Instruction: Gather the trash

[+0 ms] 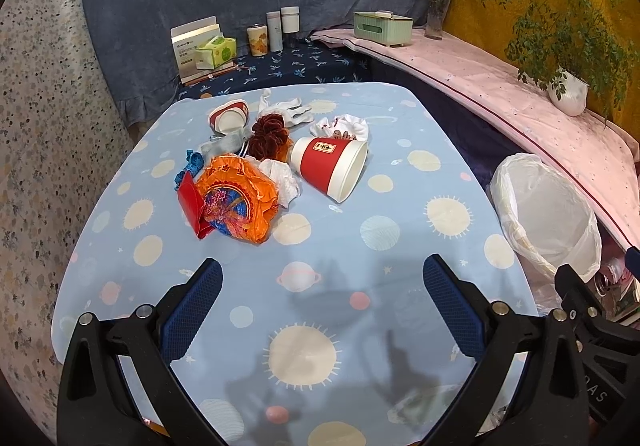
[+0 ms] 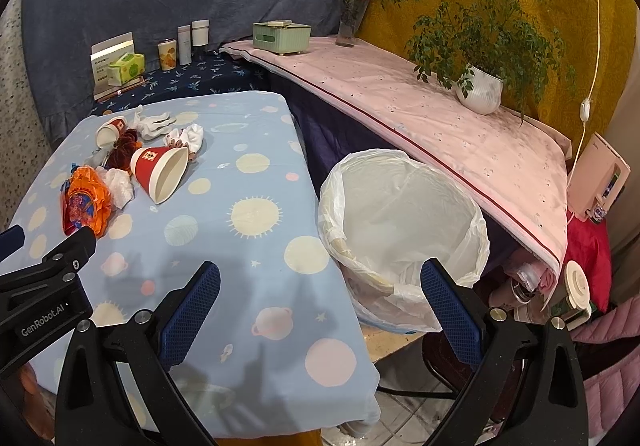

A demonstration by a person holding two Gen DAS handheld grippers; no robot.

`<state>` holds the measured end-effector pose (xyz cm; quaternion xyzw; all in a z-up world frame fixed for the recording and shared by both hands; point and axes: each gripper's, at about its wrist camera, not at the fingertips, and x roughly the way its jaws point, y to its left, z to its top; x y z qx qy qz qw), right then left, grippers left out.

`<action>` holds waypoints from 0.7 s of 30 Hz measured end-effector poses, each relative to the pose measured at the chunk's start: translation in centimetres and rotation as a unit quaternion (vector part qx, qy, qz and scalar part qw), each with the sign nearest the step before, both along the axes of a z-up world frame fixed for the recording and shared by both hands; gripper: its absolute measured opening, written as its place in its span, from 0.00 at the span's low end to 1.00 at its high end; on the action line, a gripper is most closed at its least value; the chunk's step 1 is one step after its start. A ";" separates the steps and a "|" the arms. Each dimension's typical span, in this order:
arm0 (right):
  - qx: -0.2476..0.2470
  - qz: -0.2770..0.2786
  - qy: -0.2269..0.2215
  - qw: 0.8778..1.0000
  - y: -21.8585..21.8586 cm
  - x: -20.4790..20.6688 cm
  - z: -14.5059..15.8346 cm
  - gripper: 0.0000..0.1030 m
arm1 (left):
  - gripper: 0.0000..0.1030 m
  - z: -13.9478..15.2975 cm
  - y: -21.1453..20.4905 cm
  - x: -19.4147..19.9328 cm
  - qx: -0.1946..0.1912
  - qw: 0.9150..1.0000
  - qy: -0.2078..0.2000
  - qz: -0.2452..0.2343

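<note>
A pile of trash lies at the far part of the table: a large red paper cup on its side, a smaller red cup, an orange wrapper, white tissue, a brown pine cone and white gloves. The large cup and wrapper also show in the right wrist view. A bin lined with a white bag stands right of the table. My left gripper is open and empty above the table's near half. My right gripper is open and empty near the bin's front rim.
A dark shelf behind the table holds a tissue pack and several jars. A pink-covered ledge on the right carries a green box, a flower vase and a potted plant. Clutter lies on the floor beyond the bin.
</note>
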<state>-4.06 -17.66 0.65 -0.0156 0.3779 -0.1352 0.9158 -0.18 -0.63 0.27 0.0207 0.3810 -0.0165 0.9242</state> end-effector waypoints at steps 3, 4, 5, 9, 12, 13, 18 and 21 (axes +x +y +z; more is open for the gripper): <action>0.002 -0.001 0.001 1.000 0.1 0.0 0.0 0.93 | 0.93 0.1 0.1 -0.2 0.000 1.000 -0.002 -0.002; 0.003 -0.001 0.001 1.000 0.1 0.0 0.0 0.93 | 0.93 0.2 0.1 -0.3 0.000 1.000 -0.003 -0.002; 0.005 -0.002 0.001 1.000 0.2 -0.1 0.0 0.93 | 0.93 0.2 0.1 -0.3 -0.001 1.000 -0.003 -0.003; 0.007 -0.004 0.002 1.000 0.2 -0.2 0.0 0.93 | 0.93 0.2 0.2 -0.3 -0.005 1.000 -0.001 -0.002; 0.006 -0.003 0.001 1.000 0.1 -0.2 0.1 0.93 | 0.93 0.3 0.3 -0.5 -0.007 1.000 -0.003 0.001; 0.007 -0.003 0.002 1.000 0.1 -0.2 0.1 0.93 | 0.93 0.2 0.3 -0.4 -0.008 1.000 -0.002 0.001; 0.007 -0.004 0.001 1.000 0.0 -0.2 0.1 0.93 | 0.93 0.2 0.2 -0.5 -0.007 1.000 0.000 -0.001; 0.006 -0.004 0.001 1.000 0.0 -0.2 0.1 0.93 | 0.93 0.2 0.2 -0.5 -0.008 1.000 0.001 0.000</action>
